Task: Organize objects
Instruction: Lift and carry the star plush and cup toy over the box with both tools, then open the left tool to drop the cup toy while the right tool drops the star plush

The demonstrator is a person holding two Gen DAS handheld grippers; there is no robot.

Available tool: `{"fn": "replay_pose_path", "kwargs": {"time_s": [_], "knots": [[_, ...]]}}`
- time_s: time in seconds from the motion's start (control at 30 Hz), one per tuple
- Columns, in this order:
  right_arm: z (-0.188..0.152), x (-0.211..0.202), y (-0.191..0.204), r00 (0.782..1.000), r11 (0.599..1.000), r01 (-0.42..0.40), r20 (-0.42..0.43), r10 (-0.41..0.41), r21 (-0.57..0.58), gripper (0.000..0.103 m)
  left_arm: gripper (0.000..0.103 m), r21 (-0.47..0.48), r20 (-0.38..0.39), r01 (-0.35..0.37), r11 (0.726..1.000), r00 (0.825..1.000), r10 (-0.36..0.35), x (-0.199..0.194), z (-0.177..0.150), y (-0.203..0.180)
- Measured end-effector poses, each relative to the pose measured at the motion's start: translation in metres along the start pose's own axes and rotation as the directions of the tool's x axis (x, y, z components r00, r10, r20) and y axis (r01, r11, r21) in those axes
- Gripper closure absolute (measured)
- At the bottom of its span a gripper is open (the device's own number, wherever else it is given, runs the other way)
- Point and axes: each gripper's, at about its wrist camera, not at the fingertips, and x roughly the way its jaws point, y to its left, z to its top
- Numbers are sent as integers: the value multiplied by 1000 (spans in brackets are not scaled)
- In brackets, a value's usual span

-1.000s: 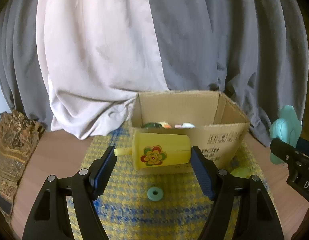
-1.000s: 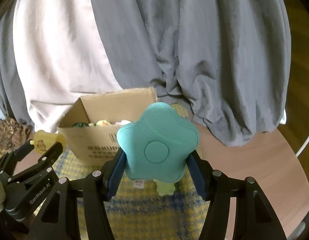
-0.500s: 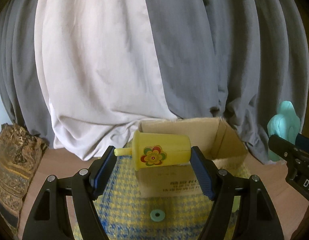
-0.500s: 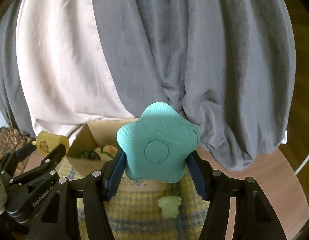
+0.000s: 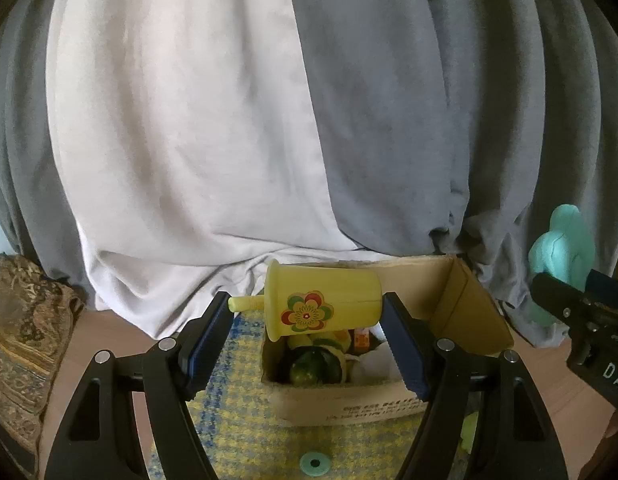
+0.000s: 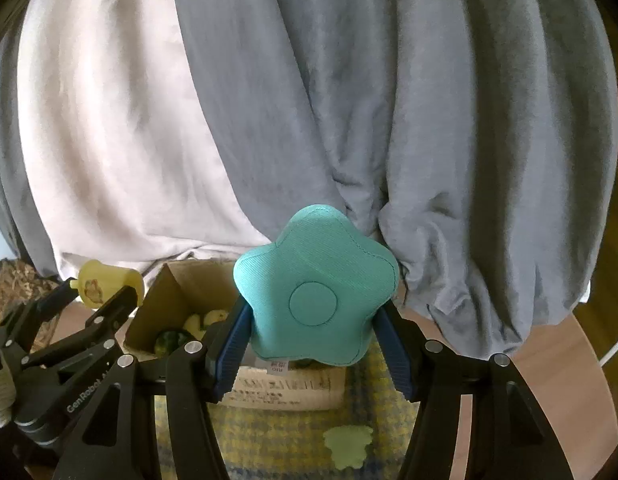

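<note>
The left gripper (image 5: 307, 312) pinches a yellow toy cup (image 5: 323, 304) between its 2 blue pads, held in the air above the near-left corner of an open cardboard box (image 5: 475, 312). The cup lies on its side: its long axis runs across the jaws, wide rim to the left, base against the right pad, and a short yellow stub poking from the rim end touches the left pad. A flower sticker on its wall faces the camera.

The right gripper (image 6: 315, 326) clamps a teal star-shaped cushion (image 6: 315, 292) by its lower sides. The cushion stands upright on edge, flat face with a round stitched centre toward the camera, 1 lobe pointing up, a small white label hanging from its bottom edge. It hangs over the box's near wall.

The box sits on a yellow and blue checked mat (image 5: 237, 412) and holds toy fruit (image 5: 315, 364). On the mat in front of it lie a teal ring (image 5: 313, 463) and a pale green flat shape (image 6: 348, 445).
</note>
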Motion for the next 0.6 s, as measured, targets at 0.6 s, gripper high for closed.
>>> {"fn": "replay_pose_path", "kwargs": {"time_s": [0.6], "knots": [[13, 51, 9, 996, 1000, -20, -85, 21, 8, 39, 28, -13, -86, 40, 999, 995, -41, 44, 9, 6]]}}
